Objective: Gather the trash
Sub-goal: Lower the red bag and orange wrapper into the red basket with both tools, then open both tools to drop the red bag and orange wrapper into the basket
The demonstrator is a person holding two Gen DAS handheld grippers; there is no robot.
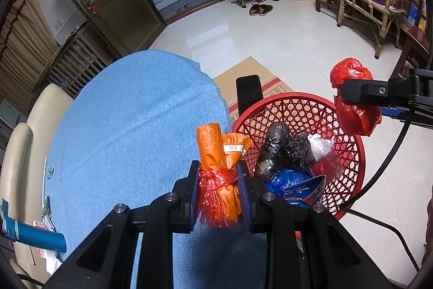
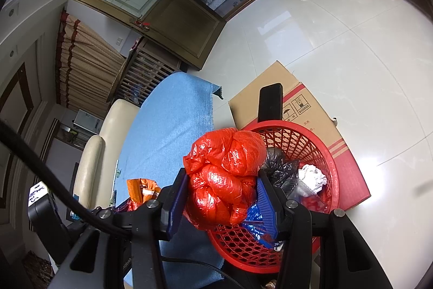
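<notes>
Your right gripper [image 2: 220, 197] clamps a red bag [image 2: 224, 175], seemingly above the red basket [image 1: 349, 153]'s rim, while your left gripper [image 1: 219, 180] pinches an upright orange bundle [image 1: 216, 153] just beside it.

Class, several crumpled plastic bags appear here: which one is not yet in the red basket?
The red plastic bag, clamped in the right gripper above the red basket; the black bag and blue bag already lie inside.
</notes>
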